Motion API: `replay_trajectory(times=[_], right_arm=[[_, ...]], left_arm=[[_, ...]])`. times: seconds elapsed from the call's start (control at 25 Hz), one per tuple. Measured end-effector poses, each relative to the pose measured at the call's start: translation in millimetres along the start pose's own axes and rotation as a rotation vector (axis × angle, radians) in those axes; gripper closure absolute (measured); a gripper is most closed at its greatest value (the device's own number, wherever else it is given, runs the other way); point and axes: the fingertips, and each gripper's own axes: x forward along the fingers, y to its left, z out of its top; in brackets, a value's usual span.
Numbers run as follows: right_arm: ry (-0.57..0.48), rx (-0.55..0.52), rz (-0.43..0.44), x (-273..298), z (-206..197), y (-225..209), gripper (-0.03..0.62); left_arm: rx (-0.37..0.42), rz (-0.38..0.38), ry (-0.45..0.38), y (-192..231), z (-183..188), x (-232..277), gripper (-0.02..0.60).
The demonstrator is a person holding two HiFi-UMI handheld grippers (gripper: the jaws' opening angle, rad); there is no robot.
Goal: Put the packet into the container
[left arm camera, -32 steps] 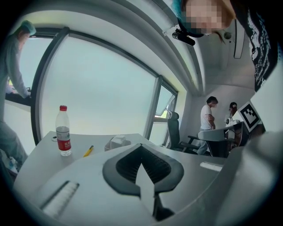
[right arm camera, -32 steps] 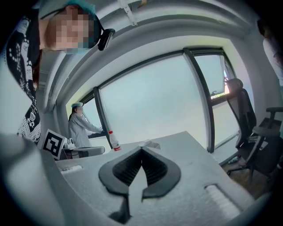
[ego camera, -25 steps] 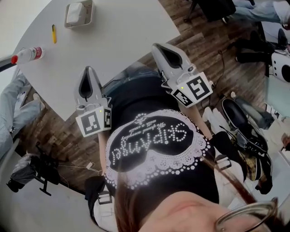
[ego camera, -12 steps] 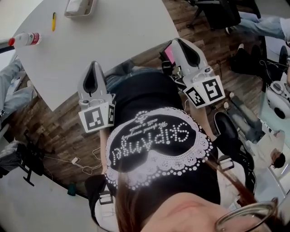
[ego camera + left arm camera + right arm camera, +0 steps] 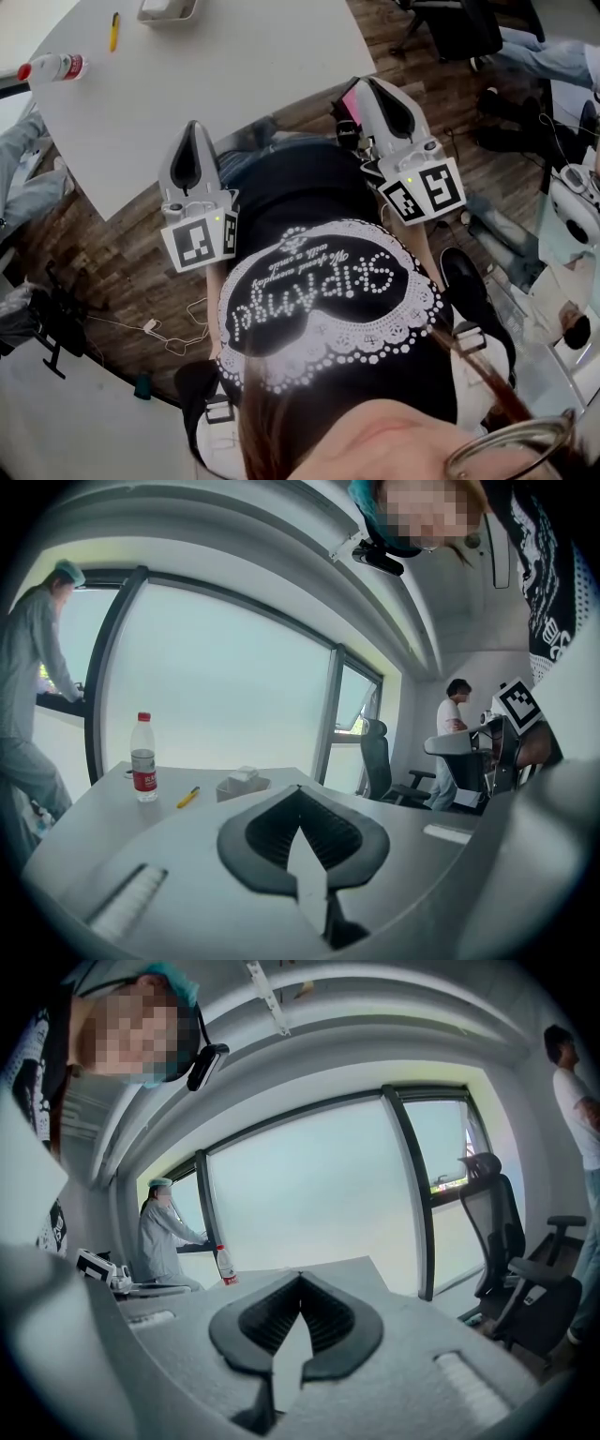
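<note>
Both have drifted slightly away since the earlier frame: left hand-held gripper (image 5: 194, 126) and right hand-held gripper (image 5: 362, 83) are closed, empty. White packet (image 5: 247, 773) sits in the container (image 5: 230, 790), far-left across the desk (image 5: 244, 66), nearer the left.

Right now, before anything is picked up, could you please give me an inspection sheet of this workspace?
Surface: pale grey table with a rounded edge.
Job's things: container at the far side, with a white item, possibly the packet, in it.
Clutter: water bottle; yellow pen.
Grippers: left hand-held gripper and right hand-held gripper are both shut and empty, held by the table's near edge.
Cables: loose white cable on the wood floor.
Surroundings: large window, office chair, other people standing.
</note>
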Motion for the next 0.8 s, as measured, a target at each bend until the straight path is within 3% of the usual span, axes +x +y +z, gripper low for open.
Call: replay_trajectory(times=[0.8], right_arm=[[0.004,-0.012,-0.006,-2,-4,2,0.597]], left_arm=[[-0.031,0.038,-0.039,6,-2,-13,0.581]])
